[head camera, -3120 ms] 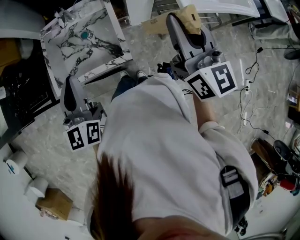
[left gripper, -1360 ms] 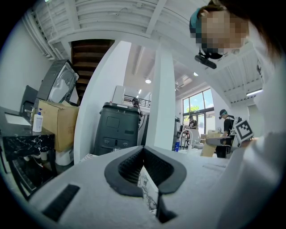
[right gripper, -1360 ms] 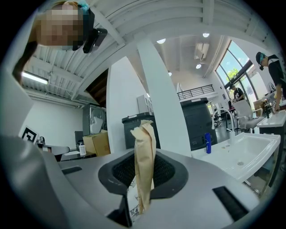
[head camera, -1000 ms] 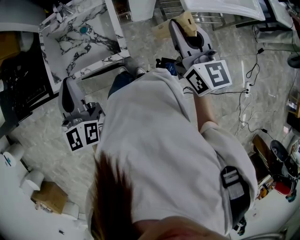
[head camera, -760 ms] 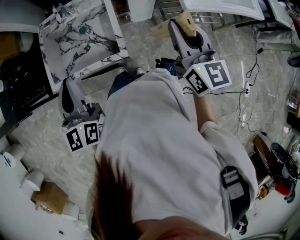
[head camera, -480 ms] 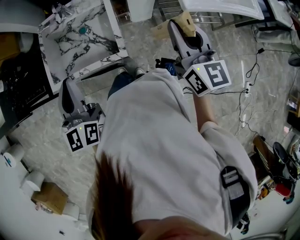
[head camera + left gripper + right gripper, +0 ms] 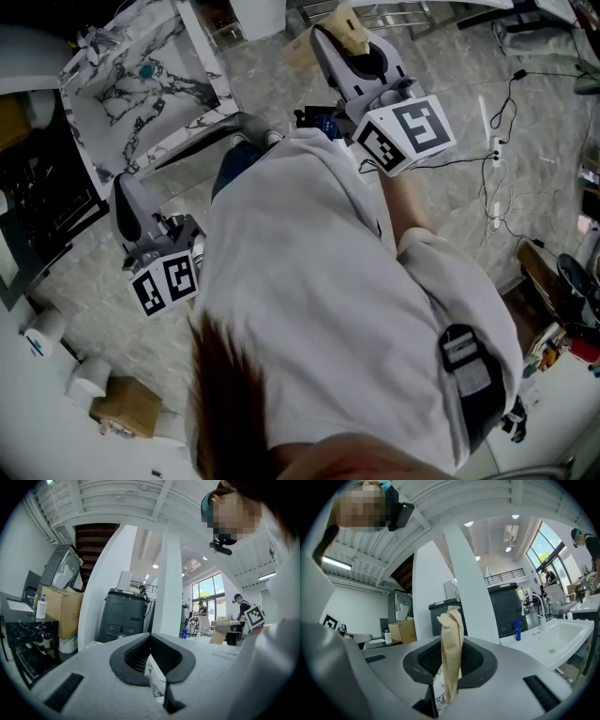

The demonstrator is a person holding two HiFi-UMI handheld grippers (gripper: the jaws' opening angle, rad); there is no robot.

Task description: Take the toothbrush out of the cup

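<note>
Marble sink (image 7: 122,103) left, cables (image 7: 497,211) right (floor (image 7: 269,73) between)

Marble-pattern basin (image 7: 141,94) top left, stone floor (image 7: 450,141) around. Cardboard box (image 7: 125,405) + paper rolls (image 7: 91,375) bottom left. Cables (image 7: 491,225) at right. Dark bin (image 7: 123,616) beside white column (image 7: 168,588). Brown paper wad (image 7: 451,625) upright, pinched in right gripper (image 7: 449,644). Blue bottle (image 7: 516,630) nr white sink (image 7: 558,637).
</note>
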